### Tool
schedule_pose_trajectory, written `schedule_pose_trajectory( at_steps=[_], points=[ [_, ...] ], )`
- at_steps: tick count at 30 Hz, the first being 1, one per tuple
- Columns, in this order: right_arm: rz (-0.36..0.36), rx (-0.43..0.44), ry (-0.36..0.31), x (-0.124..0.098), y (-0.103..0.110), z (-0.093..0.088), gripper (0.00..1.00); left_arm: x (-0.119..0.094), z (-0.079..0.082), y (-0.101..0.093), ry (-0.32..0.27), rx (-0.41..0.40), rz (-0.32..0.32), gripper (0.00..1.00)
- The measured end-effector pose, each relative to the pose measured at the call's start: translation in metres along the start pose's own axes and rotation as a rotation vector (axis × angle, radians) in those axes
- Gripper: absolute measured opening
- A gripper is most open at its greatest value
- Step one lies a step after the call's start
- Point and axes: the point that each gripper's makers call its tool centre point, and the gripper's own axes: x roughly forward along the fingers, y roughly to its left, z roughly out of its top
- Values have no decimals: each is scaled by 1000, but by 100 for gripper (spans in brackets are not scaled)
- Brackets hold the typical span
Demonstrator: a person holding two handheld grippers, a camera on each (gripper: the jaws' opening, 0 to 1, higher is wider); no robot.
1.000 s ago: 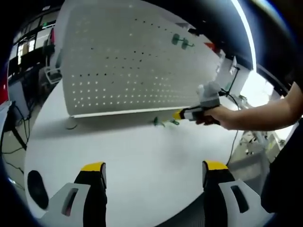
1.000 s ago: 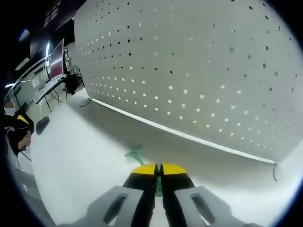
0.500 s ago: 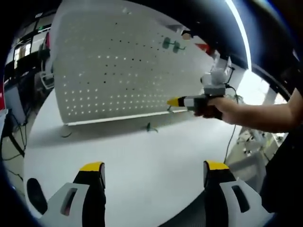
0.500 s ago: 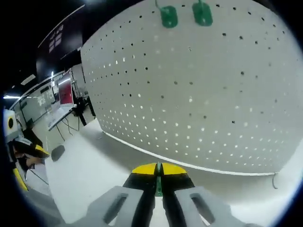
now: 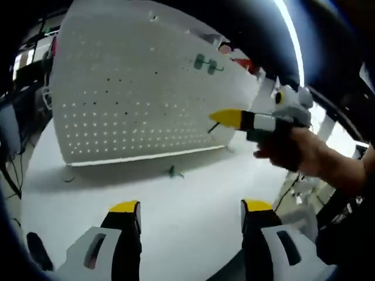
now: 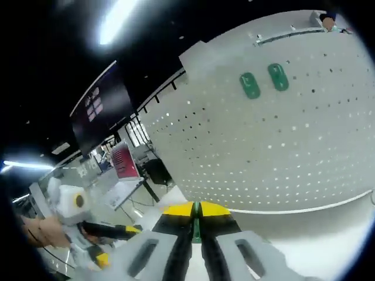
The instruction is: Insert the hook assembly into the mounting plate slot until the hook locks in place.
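White perforated mounting plate (image 5: 135,93) stands upright near the far edge of the tabletop (image 5: 193,211). Two green hooks (image 6: 263,81) hang side by side near its upper edge. The right gripper (image 6: 196,209) has its jaws pressed together on a thin green hook assembly (image 6: 197,228), held in front of the plate, apart from it. The left gripper (image 5: 190,206) has its jaws spread wide, holding nothing. Another green hook (image 5: 173,172) lies on the tabletop just before the plate's lower edge.
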Motion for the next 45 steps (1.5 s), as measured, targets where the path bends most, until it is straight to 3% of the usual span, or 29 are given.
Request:
schedule_pose_trajectory(
  at_steps=[5, 8, 14, 18, 25, 33, 40, 45],
  points=[
    [30, 14, -21, -4, 25, -5, 0, 4, 20, -10, -58, -73, -54, 64],
    [46, 9, -47, -3, 36, -6, 0, 2, 31, -15, -98, -81, -71, 50],
    [72, 25, -92, -2, 55, -4, 0, 7, 32, -26, -75, -119, -125, 43],
    [86, 2, -116, -3, 65, 1, 0, 5, 37, -34, -92, -136, -157, 25],
    [92, -57, -150, -9, 77, 12, 0, 2, 47, -50, -129, -196, -230, 6],
    [105, -148, -189, -20, 92, 21, 0, -6, 51, -60, -126, -227, -295, 4],
    [101, -220, -197, -25, 102, 24, 0, -13, 58, -61, -164, -223, -271, 1],
    [96, -209, -192, -27, 104, 25, 1, -18, 61, -60, -177, -156, -224, 1]
  ],
)
